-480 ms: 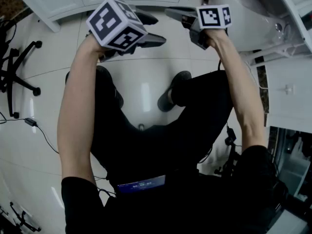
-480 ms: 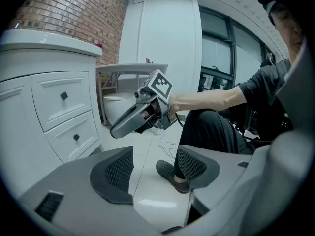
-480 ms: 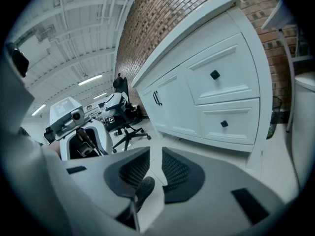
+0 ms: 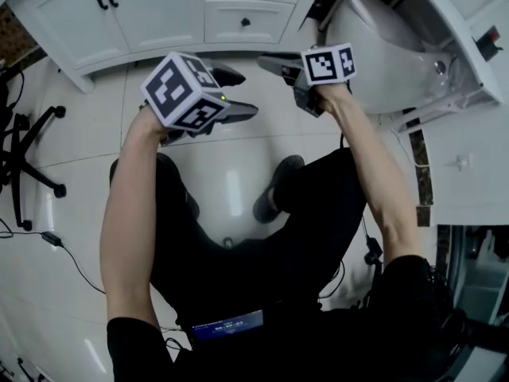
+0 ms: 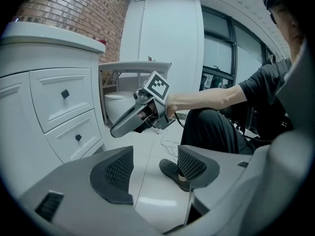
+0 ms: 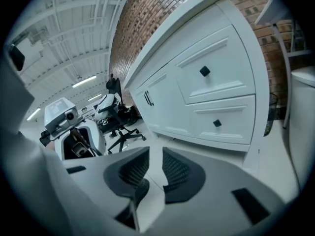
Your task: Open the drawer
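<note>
The right claw, narrowly parted and empty, aims at the drawer ahead, seemingly lining up its knob; the left claw waits spread.

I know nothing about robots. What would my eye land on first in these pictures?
Two bare forearms reach out over a glossy white floor, each hand holding a grey gripper topped with a black-and-white marker cube. The left gripper and right gripper are both empty. Just ahead stands a white cabinet against a brick wall, its two black-knobbed drawers shut.
</note>
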The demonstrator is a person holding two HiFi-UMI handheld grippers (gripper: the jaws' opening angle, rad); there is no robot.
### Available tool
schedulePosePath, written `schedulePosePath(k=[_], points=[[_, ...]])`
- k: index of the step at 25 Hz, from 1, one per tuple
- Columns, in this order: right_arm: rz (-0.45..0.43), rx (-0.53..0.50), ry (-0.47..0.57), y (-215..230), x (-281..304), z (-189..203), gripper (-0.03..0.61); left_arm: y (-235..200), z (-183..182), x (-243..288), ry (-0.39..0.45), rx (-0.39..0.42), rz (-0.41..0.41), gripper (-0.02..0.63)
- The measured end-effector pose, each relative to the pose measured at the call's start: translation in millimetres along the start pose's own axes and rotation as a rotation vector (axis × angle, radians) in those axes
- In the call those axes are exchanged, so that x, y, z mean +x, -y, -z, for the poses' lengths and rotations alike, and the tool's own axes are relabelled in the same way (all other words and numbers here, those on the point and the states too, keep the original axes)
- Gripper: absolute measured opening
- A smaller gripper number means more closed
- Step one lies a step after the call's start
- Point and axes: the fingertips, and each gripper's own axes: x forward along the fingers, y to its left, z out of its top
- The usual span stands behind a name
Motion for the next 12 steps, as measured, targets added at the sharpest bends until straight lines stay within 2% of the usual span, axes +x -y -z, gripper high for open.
schedulePosePath(k=[5,12], points=[[0.021,0.016,0.000,25,8,-4,0.128,-14,-3,6,-0.001,0.004,0.005,0.287],[0.054,0.087,0.017,64,20,-10,0.163,-39,-5,13,-0.005,0.005,0.011,0.287]])
